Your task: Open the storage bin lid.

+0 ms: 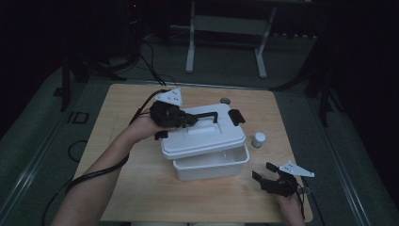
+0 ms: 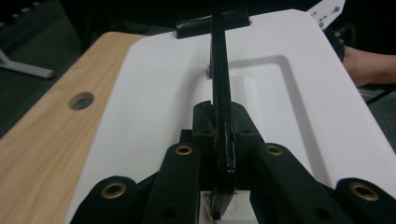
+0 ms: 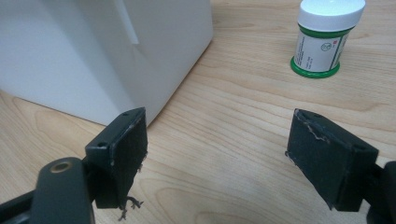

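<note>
Lid (image 1: pixel 207 134) handle (image 2: pixel 220 93), clamped in left tool (image 1: pixel 188 120), hides the pads.

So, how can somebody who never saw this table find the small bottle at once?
Start at the white box in the middle of the wooden table. Look just right of it, beyond the open right gripper. The small bottle stands upright alone, with a white cap and a green-edged label.

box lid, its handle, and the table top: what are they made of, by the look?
Lid: likely white molded plastic, smooth with a soft sheen and rounded recess. Handle, clamped in the left tongs: black, probably plastic, slightly glossy. Table: pale wood or wood-look laminate, grain lines visible; can't tell which.
</note>
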A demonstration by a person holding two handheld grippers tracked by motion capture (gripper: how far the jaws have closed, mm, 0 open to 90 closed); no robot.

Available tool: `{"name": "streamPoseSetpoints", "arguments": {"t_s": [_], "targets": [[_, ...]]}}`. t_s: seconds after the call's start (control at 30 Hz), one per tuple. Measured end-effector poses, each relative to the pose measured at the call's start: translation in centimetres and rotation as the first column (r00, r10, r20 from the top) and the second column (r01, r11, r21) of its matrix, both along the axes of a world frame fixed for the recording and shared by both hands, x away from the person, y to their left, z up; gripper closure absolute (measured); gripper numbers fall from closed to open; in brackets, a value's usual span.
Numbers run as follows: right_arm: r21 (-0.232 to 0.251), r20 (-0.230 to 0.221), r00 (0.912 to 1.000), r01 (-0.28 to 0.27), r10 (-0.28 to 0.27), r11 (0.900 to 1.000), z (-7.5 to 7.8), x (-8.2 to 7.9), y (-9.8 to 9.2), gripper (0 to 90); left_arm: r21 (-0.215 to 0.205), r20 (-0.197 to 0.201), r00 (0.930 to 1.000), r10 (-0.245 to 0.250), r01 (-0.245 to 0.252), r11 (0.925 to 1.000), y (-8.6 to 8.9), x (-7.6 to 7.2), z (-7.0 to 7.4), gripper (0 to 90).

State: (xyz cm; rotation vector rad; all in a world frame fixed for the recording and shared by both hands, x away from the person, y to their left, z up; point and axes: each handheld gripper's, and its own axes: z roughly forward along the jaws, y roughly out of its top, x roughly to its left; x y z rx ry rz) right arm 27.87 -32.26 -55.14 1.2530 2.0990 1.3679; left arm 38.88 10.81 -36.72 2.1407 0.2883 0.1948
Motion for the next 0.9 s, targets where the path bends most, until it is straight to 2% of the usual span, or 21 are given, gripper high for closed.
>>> {"name": "streamPoseSetpoints", "arguments": {"t_s": [0.23, 0.47, 0.6, 0.73, 0.9], "targets": [[0.001, -0.004, 1.0, 0.003, -0.003, 1.0, 0.0, 0.0, 0.0, 19.8, 0.002, 0.015, 0.998, 0.062, -0.062, 0.9981, 3.5, -0.9, 0.1, 83.7], [-0.002, -0.004, 1.0, 0.002, -0.002, 1.0, 0.0, 0.0, 0.1, 19.7, -0.016, 0.025, 0.99, 0.139, -0.138, 0.9903, 8.0, -2.1, 0.2, 83.7], [0.001, -0.004, 1.0, 0.005, -0.005, 1.0, 0.1, 0.0, 0.1, 19.7, -0.023, 0.042, 0.9811, 0.189, -0.188, 0.9819, 10.6, -2.9, 0.2, 83.7], [0.001, -0.003, 1.0, 0.007, -0.007, 1.0, 0.1, 0.0, 0.1, 19.7, -0.043, 0.043, 0.9711, 0.235, -0.233, 0.9715, 13.2, -3.6, 0.0, 83.6], [0.0, -0.005, 1.0, 0.008, -0.008, 1.0, 0.1, 0.0, 0.2, 19.7, -0.05, 0.05, 0.9557, 0.29, -0.288, 0.9564, 15.9, -4.6, -0.7, 83.6]]}}
